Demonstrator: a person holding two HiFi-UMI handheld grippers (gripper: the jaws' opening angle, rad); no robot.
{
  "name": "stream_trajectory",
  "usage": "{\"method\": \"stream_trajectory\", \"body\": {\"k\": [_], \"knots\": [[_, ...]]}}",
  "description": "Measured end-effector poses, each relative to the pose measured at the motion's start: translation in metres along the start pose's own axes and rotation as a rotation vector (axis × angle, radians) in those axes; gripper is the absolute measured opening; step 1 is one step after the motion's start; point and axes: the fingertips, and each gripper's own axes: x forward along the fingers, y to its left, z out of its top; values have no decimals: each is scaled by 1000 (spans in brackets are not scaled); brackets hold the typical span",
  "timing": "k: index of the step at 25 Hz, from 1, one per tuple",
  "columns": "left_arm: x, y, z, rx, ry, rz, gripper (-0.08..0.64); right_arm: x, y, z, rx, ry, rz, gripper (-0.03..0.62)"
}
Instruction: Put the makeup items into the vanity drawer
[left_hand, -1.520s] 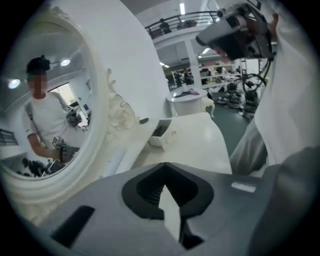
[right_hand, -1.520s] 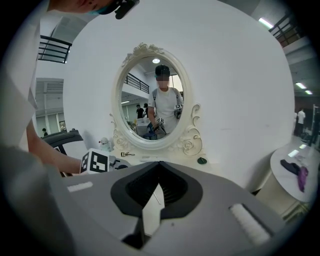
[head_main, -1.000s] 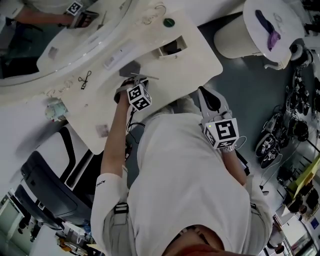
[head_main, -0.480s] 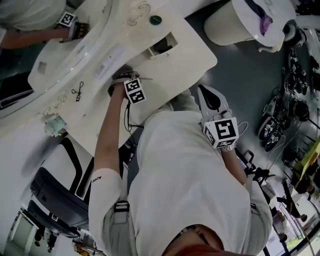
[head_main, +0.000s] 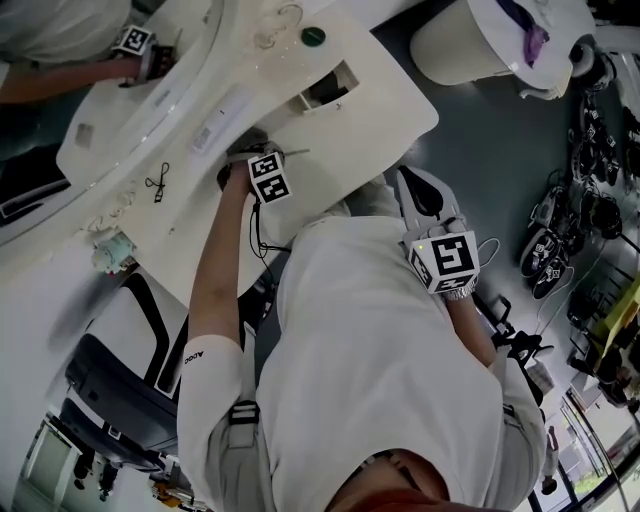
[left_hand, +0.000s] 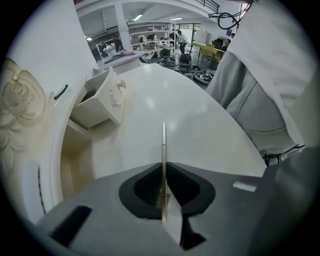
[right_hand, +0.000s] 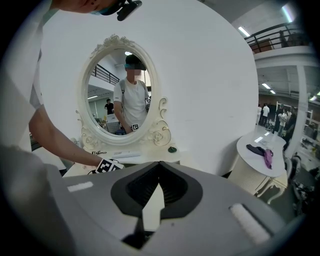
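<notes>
Vanity (head_main: 390, 110), cream, bears an ornate oval mirror (right_hand: 120, 92), seen upright only in the right gripper view. Only the left gripper view shows the knobbed front of its small open drawer (left_hand: 100, 102). Right gripper (right_hand: 159, 164) is closed and empty. Left gripper (left_hand: 163, 165) has just been closing and pinches a thin pale stick (left_hand: 163, 140) over the tabletop.

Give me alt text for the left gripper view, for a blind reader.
The left gripper, whose jaws have just been closing, pinches a thin pale stick that points out over the white vanity top. A small drawer stands open at upper left.
</notes>
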Motion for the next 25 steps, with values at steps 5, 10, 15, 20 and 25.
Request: {"method": "stream_trajectory", "body": {"k": [5, 10, 15, 20, 25], "knots": [[0, 2, 0, -113, 10, 19, 34, 3, 4, 4, -15, -11, 24, 9], [-1, 5, -3, -271, -14, 86, 32, 4, 9, 6, -38, -21, 62, 9], [-4, 5, -1, -415, -37, 160, 34, 4, 10, 11, -56, -36, 105, 9], [-14, -8, 15, -522, -105, 214, 32, 6, 6, 14, -76, -37, 159, 9], [-30, -14, 41, -646, -178, 230, 32, 8, -12, 15, -82, -31, 197, 9]]}}
